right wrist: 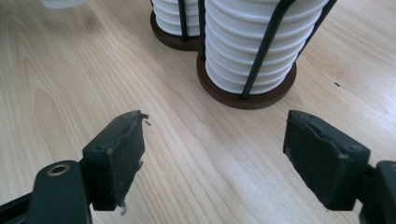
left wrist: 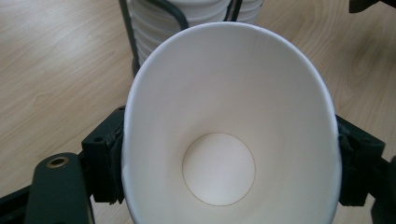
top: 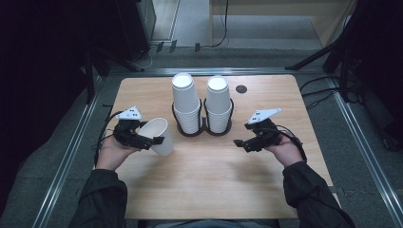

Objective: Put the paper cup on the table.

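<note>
Light wooden table (top: 209,190) with rounded corners sits on grey carpet (top: 366,156), with metal rails (top: 66,156) running along both sides. Beyond the far edge it's pretty dark, just black stand legs (top: 313,58), some cables (top: 317,90) and a pale wood panel (top: 280,14) up top.

Bare table (top: 214,171) lies open between both hands; two cup stacks (top: 186,107) block the middle behind.

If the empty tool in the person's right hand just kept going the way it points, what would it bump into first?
Probably the nearer stack of white cups in its wire holder. The right tool, jaws wide open, points over bare table towards that stack, with nothing between, though depth is hard to judge.
</note>
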